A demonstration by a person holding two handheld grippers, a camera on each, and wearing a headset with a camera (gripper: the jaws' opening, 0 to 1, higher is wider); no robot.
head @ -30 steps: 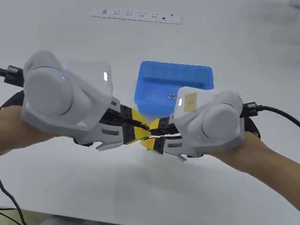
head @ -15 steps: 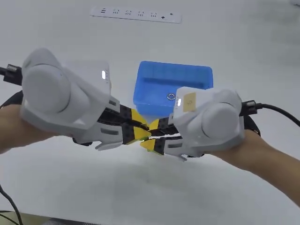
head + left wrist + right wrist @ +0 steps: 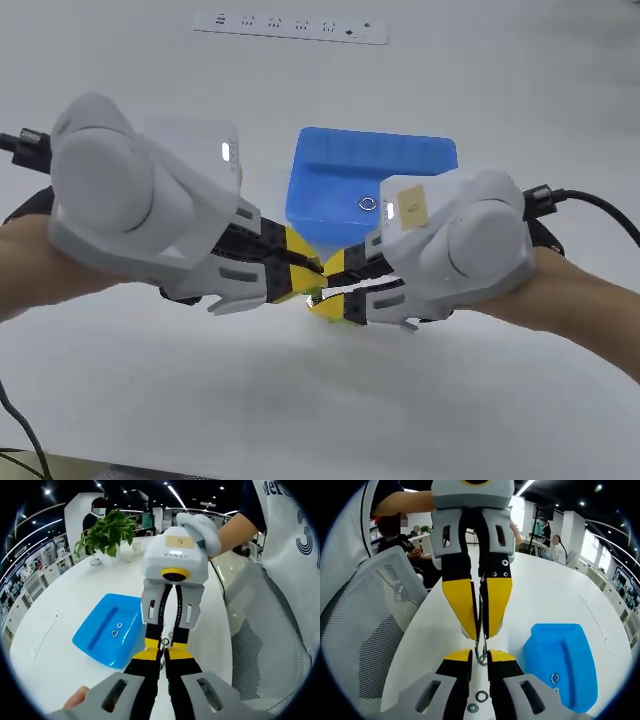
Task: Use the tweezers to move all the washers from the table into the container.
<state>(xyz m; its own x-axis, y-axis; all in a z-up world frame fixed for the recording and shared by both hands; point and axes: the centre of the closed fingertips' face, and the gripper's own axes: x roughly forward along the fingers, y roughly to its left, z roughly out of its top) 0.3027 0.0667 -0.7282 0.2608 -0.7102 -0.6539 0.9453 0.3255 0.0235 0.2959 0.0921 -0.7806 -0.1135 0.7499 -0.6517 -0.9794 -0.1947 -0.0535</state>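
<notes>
Yellow-tipped black jaws of my left gripper (image 3: 162,656) are pressed close together on the thin metal tweezers (image 3: 480,645). My right gripper (image 3: 479,658) faces it tip to tip, its own yellow-tipped jaws drawn in around the other end of the same tweezers. Both grippers grasp the one tool between them. In the head view the two white gripper bodies come in from the left and right and meet in the middle, low over the white counter (image 3: 300,400), with a sliver of silver showing where the tips meet.

In the right gripper view, two washers (image 3: 481,696) lie on the counter just under my right gripper's jaws, one beside the other, and neither touches the tweezers.

Just beyond the meeting point sits the blue container (image 3: 335,185), a shallow rectangular tray resting flat on the counter. One washer in the container (image 3: 367,205) shows in the head view, and the left gripper view shows two small rings lying close together on its floor.

Farther back on the counter, a white power strip (image 3: 290,27) lies along the far edge. A grey mesh chair (image 3: 360,645) stands beside the counter on my side. A green leafy plant (image 3: 105,530) stands at the far end of the counter, with a person behind it.
</notes>
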